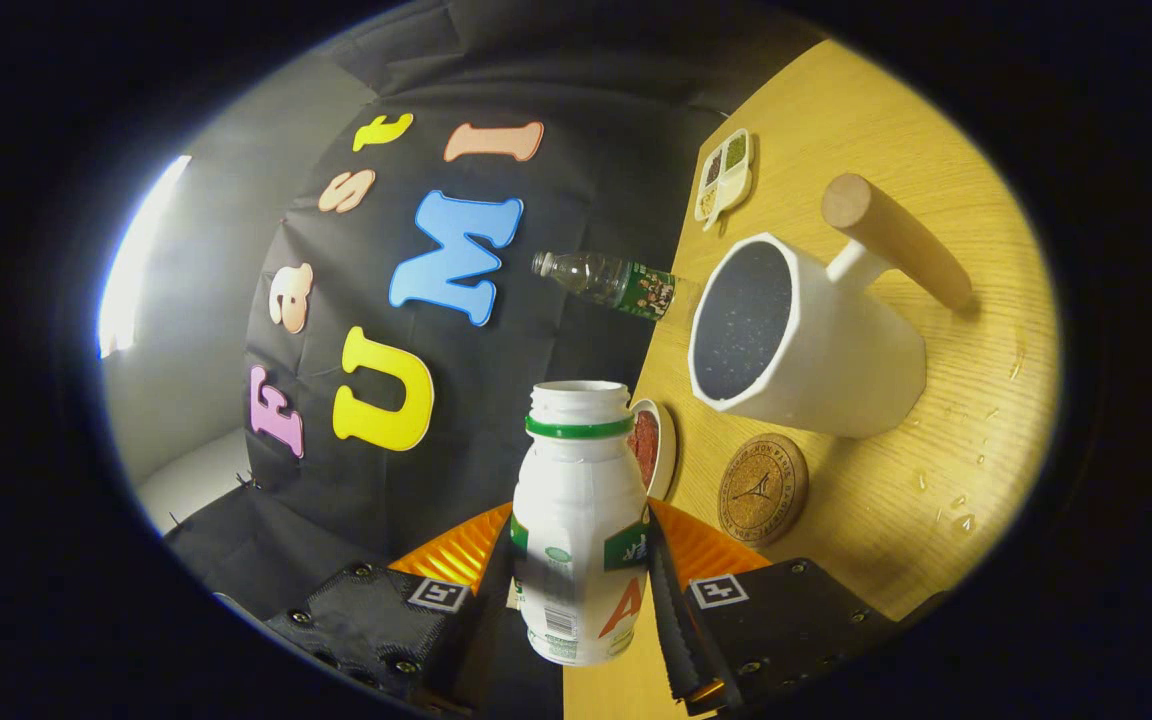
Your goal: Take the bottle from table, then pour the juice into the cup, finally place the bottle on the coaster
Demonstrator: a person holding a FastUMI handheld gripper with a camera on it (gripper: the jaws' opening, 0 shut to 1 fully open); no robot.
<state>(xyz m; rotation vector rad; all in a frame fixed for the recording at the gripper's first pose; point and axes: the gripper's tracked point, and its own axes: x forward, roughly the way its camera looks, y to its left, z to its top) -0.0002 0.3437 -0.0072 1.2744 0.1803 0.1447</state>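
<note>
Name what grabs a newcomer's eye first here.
The white bottle, cap off, clamped between the fingers of the hand-held gripper, with the whole scene rolled sideways. Next, the white cup with its wooden handle on the table, beyond the fingers. The cork coaster lies bare between bottle and cup.

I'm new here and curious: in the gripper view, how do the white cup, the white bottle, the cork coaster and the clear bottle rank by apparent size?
1. White cup.
2. White bottle, clamped between the gripper fingers; being nearest the camera, it probably looks bigger than it is.
3. Cork coaster and clear bottle: too alike to rank.
</note>
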